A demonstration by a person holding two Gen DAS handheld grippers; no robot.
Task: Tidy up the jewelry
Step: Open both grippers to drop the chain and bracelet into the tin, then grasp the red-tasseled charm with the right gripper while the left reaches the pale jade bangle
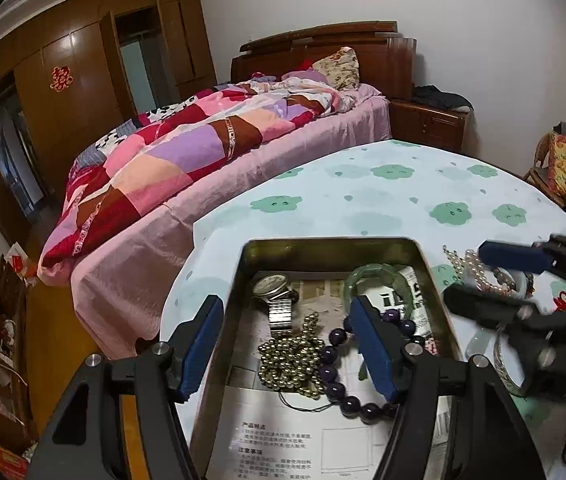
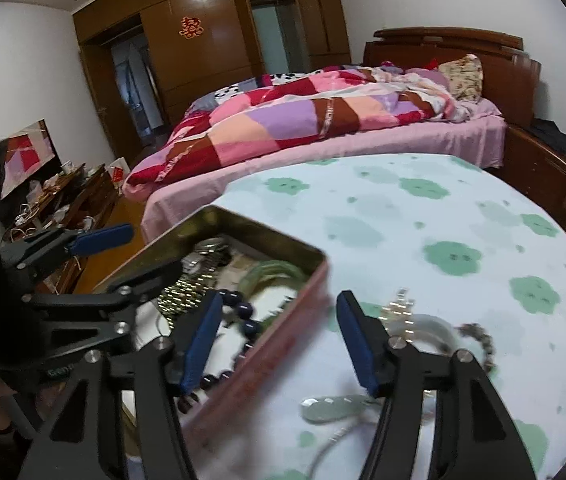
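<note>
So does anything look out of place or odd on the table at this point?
Nothing damaged or spilled. The open metal tin already holds a watch, gold bead chain, purple bead bracelet and green bangle; pearl strands and a pale jade pendant lie loose on the cloud-print tablecloth, simply unsorted.

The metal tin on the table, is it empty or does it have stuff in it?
Not empty. The open tin holds a watch, a gold bead chain, purple beads and a green bangle.
</note>
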